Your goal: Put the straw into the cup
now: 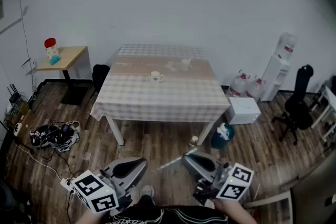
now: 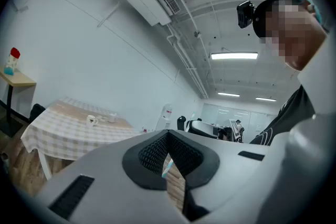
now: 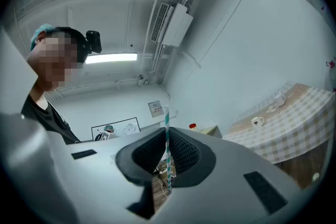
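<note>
Matt checked tablecloth (image 1: pixel 157 97). Wood-plank floor (image 1: pixel 157 149), dull sheen. Glossy white cup (image 1: pixel 156 76). Striped paper-looking straw (image 3: pixel 166 155). Smooth matt grey plastic on right gripper (image 3: pixel 166 136); ribbed black pads (image 3: pixel 184 152).

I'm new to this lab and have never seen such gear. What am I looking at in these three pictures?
There is no robot: a person holds a two-jaw gripper in each hand. The head view comes from a camera on the person's head, looking down at the left gripper, the right gripper and the floor. The other two pictures come from cameras riding on each gripper, looking along its jaws. Further off stands a table with a checked cloth; a white cup sits on it, with small items farther back that I cannot make out. The right gripper's jaws are closed on a striped straw. The left gripper's jaws are together, holding nothing.
</note>
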A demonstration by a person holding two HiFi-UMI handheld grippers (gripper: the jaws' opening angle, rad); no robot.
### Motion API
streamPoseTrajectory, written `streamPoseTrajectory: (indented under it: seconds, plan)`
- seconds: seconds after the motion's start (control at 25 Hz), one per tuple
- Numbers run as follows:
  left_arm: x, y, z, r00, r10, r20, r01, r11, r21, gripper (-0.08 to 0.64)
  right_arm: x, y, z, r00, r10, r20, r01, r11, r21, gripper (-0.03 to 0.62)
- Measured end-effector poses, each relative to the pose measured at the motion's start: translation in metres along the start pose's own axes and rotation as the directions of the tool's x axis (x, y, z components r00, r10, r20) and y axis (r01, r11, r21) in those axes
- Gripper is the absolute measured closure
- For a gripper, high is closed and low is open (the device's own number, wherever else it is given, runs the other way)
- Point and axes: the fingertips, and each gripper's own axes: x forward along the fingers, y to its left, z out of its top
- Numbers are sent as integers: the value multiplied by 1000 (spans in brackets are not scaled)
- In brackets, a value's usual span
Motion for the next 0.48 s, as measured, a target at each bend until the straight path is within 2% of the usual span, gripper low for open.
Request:
streamPoseTrajectory:
  seconds: [0.48]
  plan:
    - [0, -21, 2, 1000, 7, -9, -6, 1000, 22, 563, -17, 9, 9, 999, 12, 33, -12, 1000, -2, 560]
